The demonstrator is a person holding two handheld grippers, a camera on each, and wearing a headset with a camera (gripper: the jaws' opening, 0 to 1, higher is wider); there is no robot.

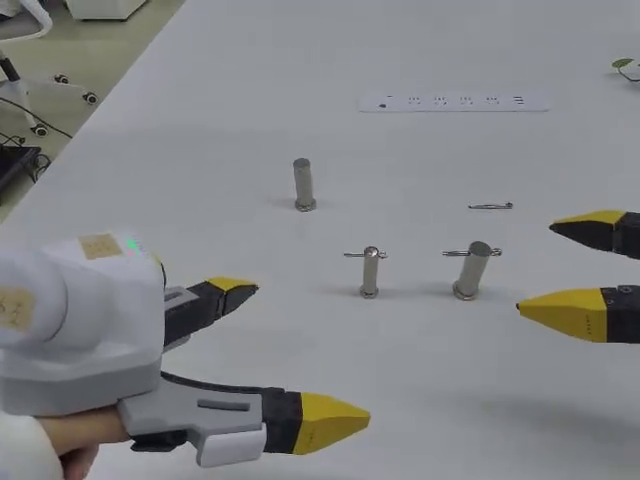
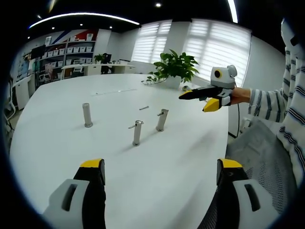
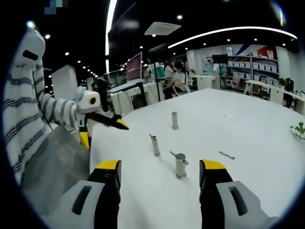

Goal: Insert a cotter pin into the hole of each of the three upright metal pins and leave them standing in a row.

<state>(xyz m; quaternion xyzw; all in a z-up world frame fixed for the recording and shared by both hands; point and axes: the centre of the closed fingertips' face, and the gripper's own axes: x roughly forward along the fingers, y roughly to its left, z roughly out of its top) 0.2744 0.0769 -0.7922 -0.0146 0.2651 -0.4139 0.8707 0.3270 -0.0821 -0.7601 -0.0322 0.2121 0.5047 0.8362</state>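
Note:
Three upright metal pins stand on the white table. The far pin [image 1: 304, 186] has a bare top. The middle pin [image 1: 370, 270] and the right pin [image 1: 472, 268] each carry a cotter pin through the top. A loose cotter pin [image 1: 490, 206] lies flat behind the right pin. My left gripper [image 1: 295, 350] is open and empty at the near left, well short of the pins [image 2: 137, 132]. My right gripper [image 1: 540, 268] is open and empty, just right of the right pin [image 3: 180, 165]. The loose cotter pin [image 3: 227, 155] lies off to its right.
A white power strip [image 1: 455, 101] lies at the back of the table. A potted plant [image 2: 174, 67] stands at the table's far end. An office chair [image 1: 30, 40] is on the floor past the left table edge. The other gripper [image 2: 205, 98] hangs above the table's right edge.

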